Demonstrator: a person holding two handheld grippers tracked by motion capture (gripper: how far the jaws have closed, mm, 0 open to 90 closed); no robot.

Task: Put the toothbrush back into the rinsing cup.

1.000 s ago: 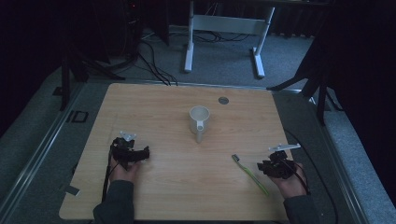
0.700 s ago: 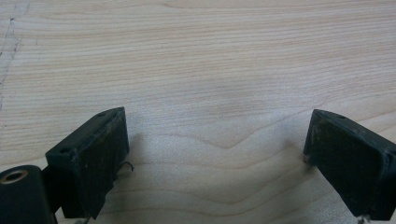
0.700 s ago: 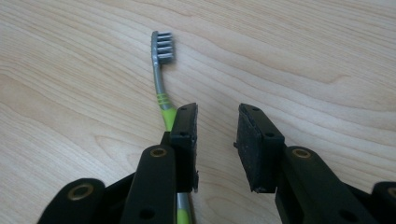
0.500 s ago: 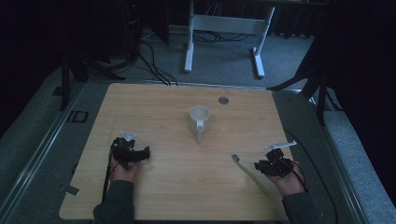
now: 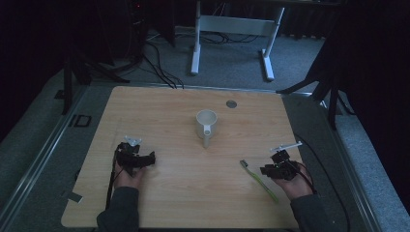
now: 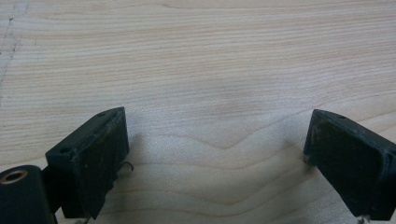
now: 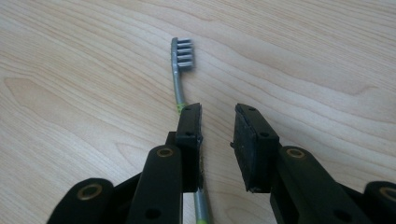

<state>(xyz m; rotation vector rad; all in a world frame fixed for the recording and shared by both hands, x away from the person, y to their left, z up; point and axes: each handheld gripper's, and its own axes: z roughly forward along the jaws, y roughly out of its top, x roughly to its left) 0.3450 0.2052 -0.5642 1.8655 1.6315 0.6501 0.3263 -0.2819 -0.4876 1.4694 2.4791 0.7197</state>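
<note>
Toothbrush: I see the toothbrush (image 7: pixel 182 58) lying flat on the counter (image 5: pixel 159 111), near its right front part, bristle head away from my right hand.
Right tongs: my right tongs (image 7: pixel 217 122) have just been closing; the handle runs under the left jaw, and no pad presses it.
Left tongs: left tongs (image 6: pixel 215 144) spread wide over bare wood.
Mug: white mug (image 5: pixel 206 123) stands mid-counter, well apart.
</note>
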